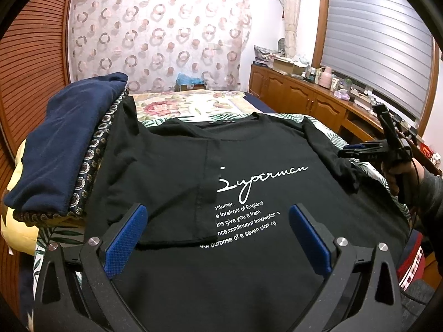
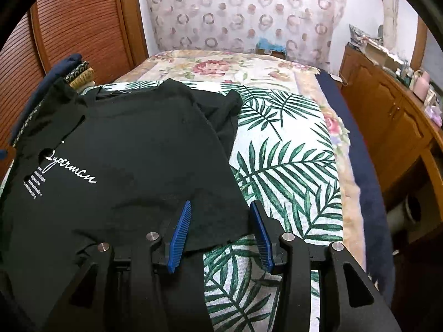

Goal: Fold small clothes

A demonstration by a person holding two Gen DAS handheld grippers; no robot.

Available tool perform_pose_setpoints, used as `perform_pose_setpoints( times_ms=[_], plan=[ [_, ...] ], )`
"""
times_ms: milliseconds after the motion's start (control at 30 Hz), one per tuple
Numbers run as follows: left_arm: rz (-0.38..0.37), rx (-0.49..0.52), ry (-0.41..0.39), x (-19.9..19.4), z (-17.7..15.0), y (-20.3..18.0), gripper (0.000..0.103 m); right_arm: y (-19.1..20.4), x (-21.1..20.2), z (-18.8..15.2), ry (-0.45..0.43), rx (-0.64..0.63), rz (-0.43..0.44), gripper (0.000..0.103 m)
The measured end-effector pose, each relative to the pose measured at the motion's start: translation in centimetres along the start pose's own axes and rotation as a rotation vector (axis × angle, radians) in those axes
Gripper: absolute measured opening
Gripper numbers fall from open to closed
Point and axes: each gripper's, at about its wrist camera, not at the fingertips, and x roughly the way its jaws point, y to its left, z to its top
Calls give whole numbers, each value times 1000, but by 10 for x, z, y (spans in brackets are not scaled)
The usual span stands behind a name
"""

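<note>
A black T-shirt (image 1: pixel 249 171) with white "Superman" print lies face up on the bed; its left side and sleeve are folded in over the chest. It also shows in the right wrist view (image 2: pixel 133 149). My left gripper (image 1: pixel 218 218) is open and empty, hovering over the shirt's lower front. My right gripper (image 2: pixel 220 215) is open and empty, straddling the shirt's right bottom edge. The right gripper also shows in the left wrist view (image 1: pixel 360 150) at the shirt's right side, near the crumpled right sleeve (image 1: pixel 329 152).
A stack of folded clothes, navy on top (image 1: pixel 63 144), sits left of the shirt. The bed has a palm-leaf cover (image 2: pixel 288 160) and a floral quilt (image 2: pixel 235 66). A wooden cabinet (image 1: pixel 310 102) with clutter stands to the right, a slatted wooden door (image 1: pixel 30 63) to the left.
</note>
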Motion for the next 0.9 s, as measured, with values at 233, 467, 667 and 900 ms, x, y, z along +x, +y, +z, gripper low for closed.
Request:
perform_pose_setpoints(
  times_ms=[233, 467, 667, 900],
  plan=[
    [2, -3, 1, 0, 0, 0, 103, -15, -7, -15, -21, 34, 75, 31],
    [2, -1, 2, 0, 0, 0, 103, -7, -17, -14, -53, -5, 82, 5],
    [2, 0, 1, -1, 1, 1, 103, 5, -46, -6, -141, -24, 105, 4],
    [2, 3, -2, -2, 2, 2, 103, 53, -53, 19, -174, -116, 198, 5]
  ],
)
